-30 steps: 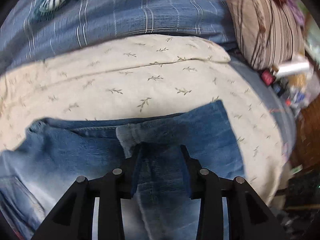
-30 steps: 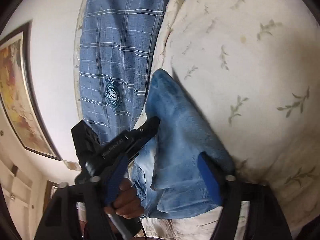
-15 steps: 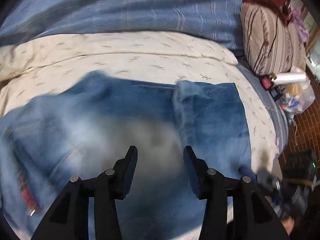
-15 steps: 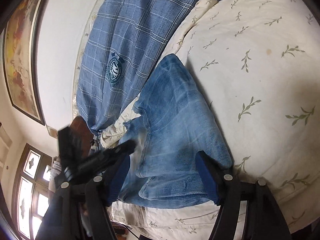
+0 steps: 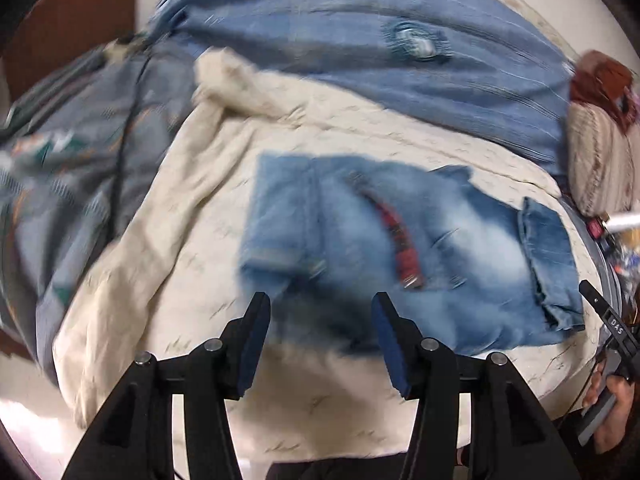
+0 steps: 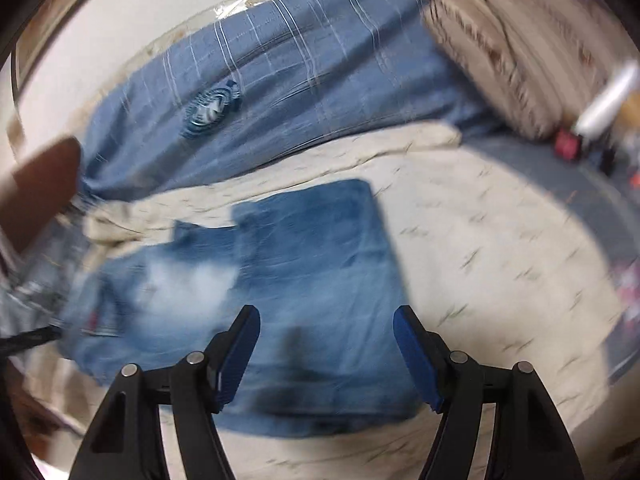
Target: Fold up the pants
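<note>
Blue jeans (image 5: 400, 248) lie folded on the cream leaf-print sheet (image 5: 192, 216), a red label strip (image 5: 400, 236) showing on top and a leg end (image 5: 548, 264) folded over at the right. My left gripper (image 5: 320, 320) hovers above their near edge; its jaws are opening and nothing is between them. In the right wrist view the same jeans (image 6: 304, 280) fill the middle. My right gripper (image 6: 326, 336) hangs open over them, holding nothing. A hand (image 5: 608, 404) with the other gripper's handle shows at the lower right of the left wrist view.
A blue plaid cover (image 5: 400, 52) with a round badge (image 5: 416, 40) lies behind the sheet. A striped pillow (image 6: 512, 52) sits at the right with small clutter (image 6: 592, 128) beside it. Rumpled grey-blue bedding (image 5: 72, 152) lies at the left.
My left gripper let go of the denim it was shut on, opened and pulled back to the left. The right gripper rolled level and rose off the jeans.
</note>
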The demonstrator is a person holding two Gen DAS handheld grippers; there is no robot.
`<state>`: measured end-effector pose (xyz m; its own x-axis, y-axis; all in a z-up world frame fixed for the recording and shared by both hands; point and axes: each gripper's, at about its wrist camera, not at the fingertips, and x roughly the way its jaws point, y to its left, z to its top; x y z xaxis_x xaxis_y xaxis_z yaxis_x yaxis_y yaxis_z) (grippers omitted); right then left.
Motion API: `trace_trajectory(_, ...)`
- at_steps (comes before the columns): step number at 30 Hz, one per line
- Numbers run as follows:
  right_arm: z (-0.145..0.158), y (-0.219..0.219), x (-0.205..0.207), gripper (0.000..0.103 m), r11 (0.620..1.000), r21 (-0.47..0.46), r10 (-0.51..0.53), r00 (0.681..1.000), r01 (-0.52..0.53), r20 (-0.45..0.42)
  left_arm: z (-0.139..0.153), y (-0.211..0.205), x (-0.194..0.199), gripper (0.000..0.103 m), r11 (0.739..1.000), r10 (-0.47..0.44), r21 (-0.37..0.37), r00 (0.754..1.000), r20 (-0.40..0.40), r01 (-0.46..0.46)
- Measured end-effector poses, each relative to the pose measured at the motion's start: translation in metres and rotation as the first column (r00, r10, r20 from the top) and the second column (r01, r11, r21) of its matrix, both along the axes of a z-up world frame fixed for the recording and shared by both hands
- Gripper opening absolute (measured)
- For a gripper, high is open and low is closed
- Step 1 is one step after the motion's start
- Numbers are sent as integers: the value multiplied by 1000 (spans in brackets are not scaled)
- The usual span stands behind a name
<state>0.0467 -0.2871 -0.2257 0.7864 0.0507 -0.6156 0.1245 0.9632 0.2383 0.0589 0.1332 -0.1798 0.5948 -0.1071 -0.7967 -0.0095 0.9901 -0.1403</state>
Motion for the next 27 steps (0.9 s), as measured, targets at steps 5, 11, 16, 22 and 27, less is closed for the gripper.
trace_trajectory(5, -20, 22, 21, 77, 989, -141, 25, 992, -43, -127, -21, 11, 2, 55, 996, 49, -76, 997, -56, -53)
trace_trajectory(11, -29, 26, 24, 79, 975, -208, 42, 987, -75, -158, -26, 24, -2, 56, 975, 70, -202, 991, -111, -91)
trace_trajectory(16, -29, 27, 25, 81, 971, -227, 29, 985, -69, -173, -32, 31, -8, 56, 960, 85, -251, 985, -148, -121)
trace_trajectory(22, -14, 24, 23, 81, 988, -147, 21, 988, -44, -153, -23, 16, -1, 59, 945, 47, -316, 990, -132, -87)
trace_trajectory(27, -1, 28, 10, 81, 986, -161, 39, 996, -51, -76, -47, 23, 21, 59, 884, 110, -421, 965, -236, -204)
